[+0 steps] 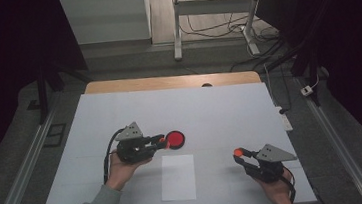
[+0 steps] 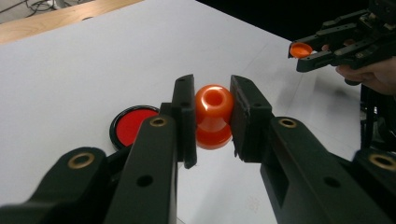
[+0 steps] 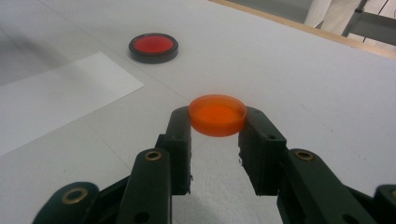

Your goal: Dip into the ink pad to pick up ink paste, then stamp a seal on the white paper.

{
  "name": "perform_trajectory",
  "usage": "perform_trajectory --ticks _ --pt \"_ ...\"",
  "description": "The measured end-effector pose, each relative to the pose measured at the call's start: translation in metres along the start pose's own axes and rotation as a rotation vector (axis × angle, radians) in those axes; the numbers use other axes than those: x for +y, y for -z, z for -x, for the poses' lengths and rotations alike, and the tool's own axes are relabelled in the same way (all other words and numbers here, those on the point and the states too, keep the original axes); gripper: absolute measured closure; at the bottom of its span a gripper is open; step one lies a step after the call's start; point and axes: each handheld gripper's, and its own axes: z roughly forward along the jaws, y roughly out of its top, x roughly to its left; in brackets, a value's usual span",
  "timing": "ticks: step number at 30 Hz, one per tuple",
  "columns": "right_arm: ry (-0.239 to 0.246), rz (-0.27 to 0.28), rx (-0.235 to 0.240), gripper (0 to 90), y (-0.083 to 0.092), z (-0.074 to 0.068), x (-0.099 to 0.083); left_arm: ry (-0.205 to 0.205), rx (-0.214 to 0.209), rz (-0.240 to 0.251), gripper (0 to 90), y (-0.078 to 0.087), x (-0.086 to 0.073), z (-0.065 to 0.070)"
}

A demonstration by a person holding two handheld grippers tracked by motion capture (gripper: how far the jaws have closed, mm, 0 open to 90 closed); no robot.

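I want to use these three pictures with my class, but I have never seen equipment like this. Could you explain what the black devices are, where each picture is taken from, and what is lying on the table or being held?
A person sits at a white table with hand-held tongs in each hand. One picture looks down from above; the other two come from cameras riding on each pair of tongs. The left tongs grip an orange stamp-like knob. The right tongs pinch a shallow orange cap. On the table lie a round black dish with a red inside and a white sheet of paper.
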Motion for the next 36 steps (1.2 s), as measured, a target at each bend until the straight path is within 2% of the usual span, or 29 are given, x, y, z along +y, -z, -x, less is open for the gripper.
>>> perform_trajectory --ticks 12,19,36 --pt "0.001 0.001 -0.002 64.6 0.001 0.001 0.000 -0.003 -0.041 -0.021 72.0 -0.006 -0.005 0.007" --pt "0.000 0.003 -0.004 64.6 0.001 0.000 0.000 -0.001 -0.067 -0.016 72.0 -0.005 -0.008 0.011" --pt "0.006 -0.003 0.000 64.6 0.000 -0.001 0.001 -0.026 -0.083 -0.054 71.9 -0.012 -0.016 0.018"
